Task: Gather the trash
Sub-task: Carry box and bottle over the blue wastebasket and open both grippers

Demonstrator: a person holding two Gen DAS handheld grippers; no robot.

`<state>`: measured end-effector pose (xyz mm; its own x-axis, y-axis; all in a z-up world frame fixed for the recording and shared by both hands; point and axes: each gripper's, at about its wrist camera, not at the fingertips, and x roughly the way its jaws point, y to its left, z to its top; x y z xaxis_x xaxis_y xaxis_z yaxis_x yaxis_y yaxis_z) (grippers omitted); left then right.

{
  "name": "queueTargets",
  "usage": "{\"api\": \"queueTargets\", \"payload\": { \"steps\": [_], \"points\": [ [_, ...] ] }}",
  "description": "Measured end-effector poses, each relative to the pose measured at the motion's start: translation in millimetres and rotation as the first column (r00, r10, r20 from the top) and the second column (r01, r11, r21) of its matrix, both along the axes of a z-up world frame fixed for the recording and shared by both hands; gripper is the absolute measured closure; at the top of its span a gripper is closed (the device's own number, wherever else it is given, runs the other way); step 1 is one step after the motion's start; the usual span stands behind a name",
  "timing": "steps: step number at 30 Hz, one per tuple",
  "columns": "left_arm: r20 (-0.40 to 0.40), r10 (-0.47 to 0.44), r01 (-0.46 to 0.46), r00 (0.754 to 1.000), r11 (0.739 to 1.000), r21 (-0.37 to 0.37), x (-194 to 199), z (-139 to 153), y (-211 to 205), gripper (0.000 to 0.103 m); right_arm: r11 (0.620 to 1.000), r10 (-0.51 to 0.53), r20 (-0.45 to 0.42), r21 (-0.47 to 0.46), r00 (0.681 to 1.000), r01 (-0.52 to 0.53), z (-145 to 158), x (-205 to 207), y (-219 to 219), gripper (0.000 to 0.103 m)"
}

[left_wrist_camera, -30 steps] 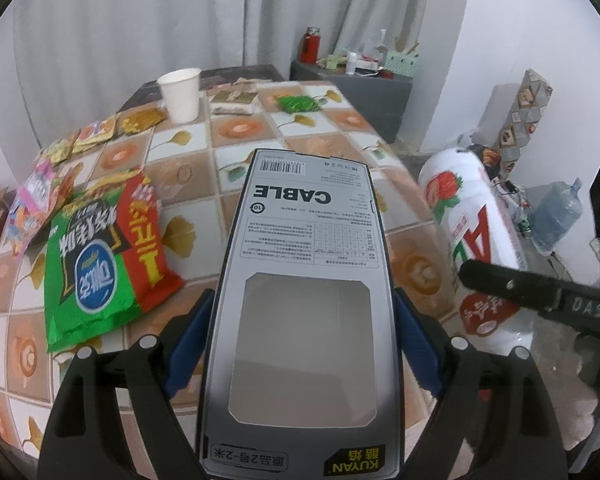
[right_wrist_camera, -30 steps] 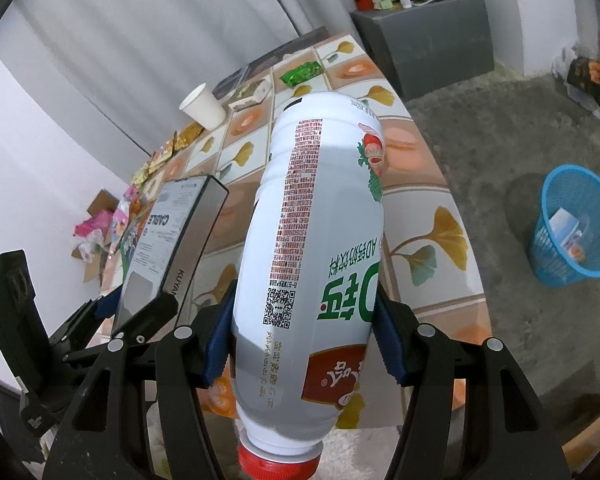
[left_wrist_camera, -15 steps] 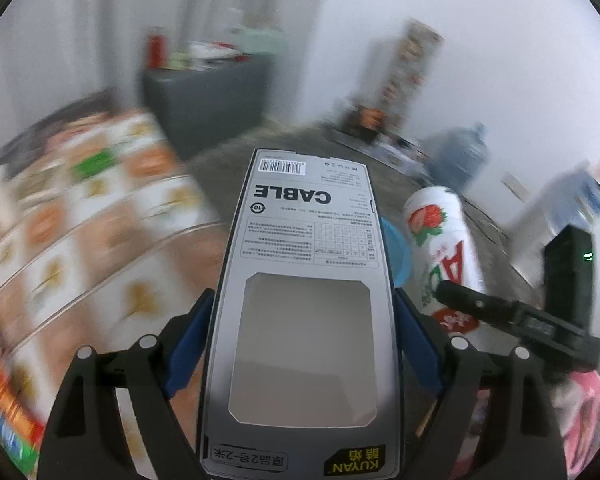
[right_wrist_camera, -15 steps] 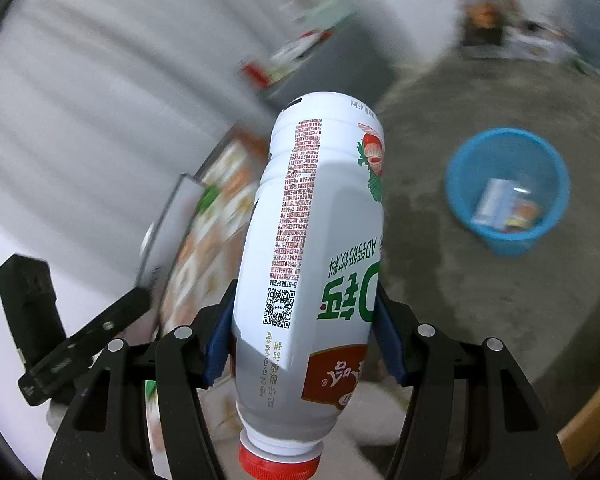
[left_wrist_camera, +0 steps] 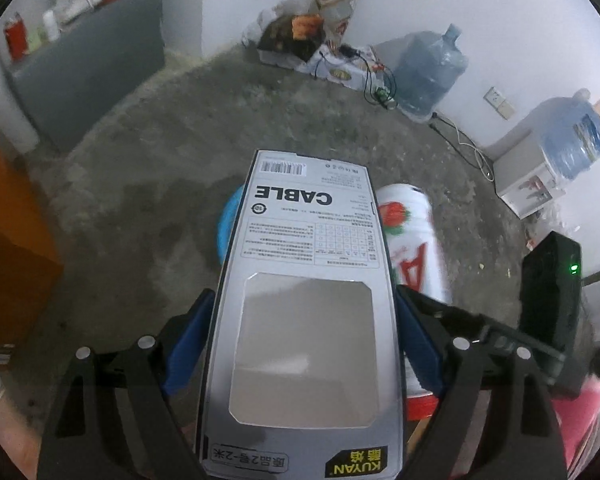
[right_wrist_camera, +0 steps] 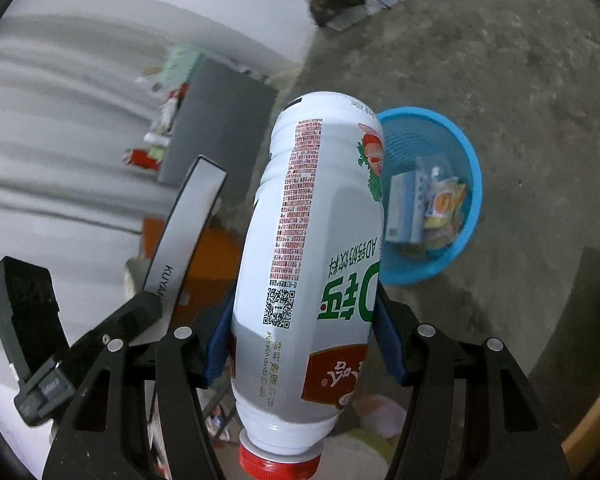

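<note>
My left gripper [left_wrist_camera: 304, 344] is shut on a grey cable box [left_wrist_camera: 306, 296] printed "CABLE", held out over the floor. Behind the box a blue bin [left_wrist_camera: 229, 220] shows only at its left rim. My right gripper [right_wrist_camera: 302, 340] is shut on a white drink bottle [right_wrist_camera: 312, 248] with a red cap, base pointing away. The bottle also shows in the left wrist view [left_wrist_camera: 414, 240]. The blue bin [right_wrist_camera: 470, 184] stands on the floor just beyond the bottle, with a pale box and snack wrappers [right_wrist_camera: 440, 204] inside. The cable box [right_wrist_camera: 184, 224] appears edge-on at the left.
Concrete floor [left_wrist_camera: 180, 140]. Two water jugs [left_wrist_camera: 428, 68], a dispenser [left_wrist_camera: 528, 188] and cables stand along the far wall. A grey cabinet [left_wrist_camera: 84, 68] stands at the left, an orange surface [left_wrist_camera: 12, 240] beside it. A wooden edge [right_wrist_camera: 596, 420] curves at lower right.
Both grippers have swung away from the tiled table toward the floor. The blue bin now lies directly ahead and closer. Both grips are unchanged.
</note>
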<state>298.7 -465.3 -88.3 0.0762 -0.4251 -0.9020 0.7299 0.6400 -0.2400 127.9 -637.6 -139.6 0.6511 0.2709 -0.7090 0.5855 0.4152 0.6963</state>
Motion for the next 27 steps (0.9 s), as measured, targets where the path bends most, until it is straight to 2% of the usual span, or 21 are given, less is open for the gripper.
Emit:
{"api": "queueTargets", "payload": {
  "steps": [2,4,8,12,14,18,21,27],
  "points": [
    [-0.004,0.029,-0.029,1.000,1.000,-0.006,12.9,-15.7,-21.2,0.018,1.000,-0.025,-0.041,-0.013,0.999,0.025,-20.7,13.0,-18.2,0.041],
    [0.004,0.051,-0.051,0.999,0.999,0.006,22.0,-32.7,-41.3,0.017,0.997,-0.068,-0.073,-0.031,0.995,0.066,-39.1,13.8,-30.4,0.031],
    [-0.034,0.072,-0.072,0.997,0.997,0.012,31.4,-59.2,-57.9,0.017,0.984,-0.180,-0.166,-0.046,0.969,0.175,-76.1,7.1,-46.8,0.030],
    [-0.011,0.029,-0.029,1.000,1.000,0.006,23.3,-66.1,-58.8,0.017,0.978,-0.208,-0.165,-0.066,0.964,0.199,-77.2,-11.9,-47.3,0.030],
    [-0.032,0.041,-0.041,0.999,0.999,-0.008,22.3,-63.8,-52.3,0.017,0.976,-0.215,-0.154,-0.069,0.964,0.206,-73.6,-24.0,-44.1,0.030],
    [-0.025,0.038,-0.039,0.999,0.998,-0.047,16.1,-42.1,-35.7,0.017,0.969,-0.231,-0.131,-0.125,0.964,0.215,-52.8,-44.6,-35.4,0.030],
    [-0.008,0.012,-0.013,1.000,0.994,-0.109,2.7,-9.1,-10.8,0.017,0.965,-0.226,-0.115,-0.165,0.967,0.206,-37.5,-59.2,-26.1,0.030],
    [0.071,0.007,0.010,0.997,0.972,-0.234,-45.9,73.5,84.5,0.017,0.965,-0.147,-0.044,-0.227,0.988,0.133,6.0,-80.3,9.4,0.030]
  ]
}}
